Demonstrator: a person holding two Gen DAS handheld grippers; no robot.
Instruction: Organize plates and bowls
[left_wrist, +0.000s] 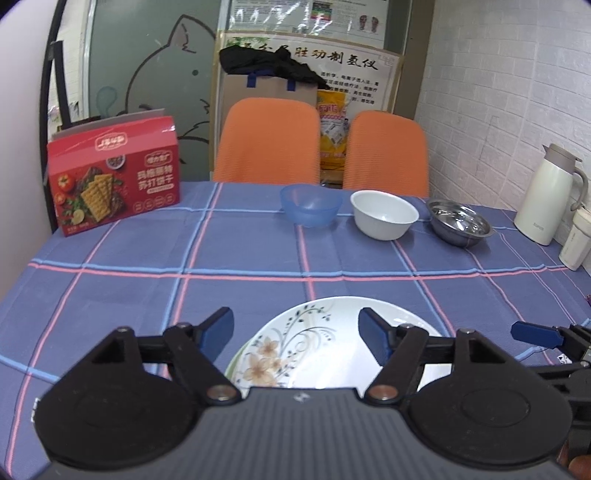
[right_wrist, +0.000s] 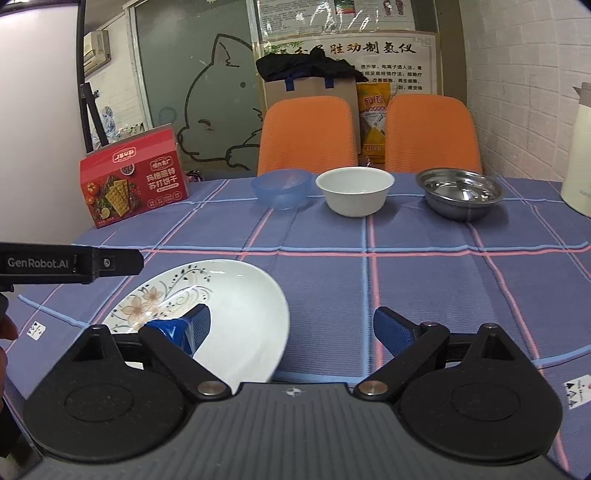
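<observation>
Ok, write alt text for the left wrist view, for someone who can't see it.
The open left gripper hangs over a floral plate on a plaid tablecloth. Beyond stand a blue bowl, a white bowl and a steel bowl, with a red cracker box at left.

White plate (left_wrist: 332, 354) with brown flowers (black vines); blue bowl (left_wrist: 310, 205), white bowl (left_wrist: 384, 214), steel bowl (left_wrist: 460, 221); blue-plaid cloth (left_wrist: 258, 266).

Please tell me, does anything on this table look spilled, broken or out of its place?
Nothing stands out. The three bowls, blue, white and steel, stand upright and empty in a row at the far side. The flowered plate lies whole on the cloth. I see no spill.
</observation>
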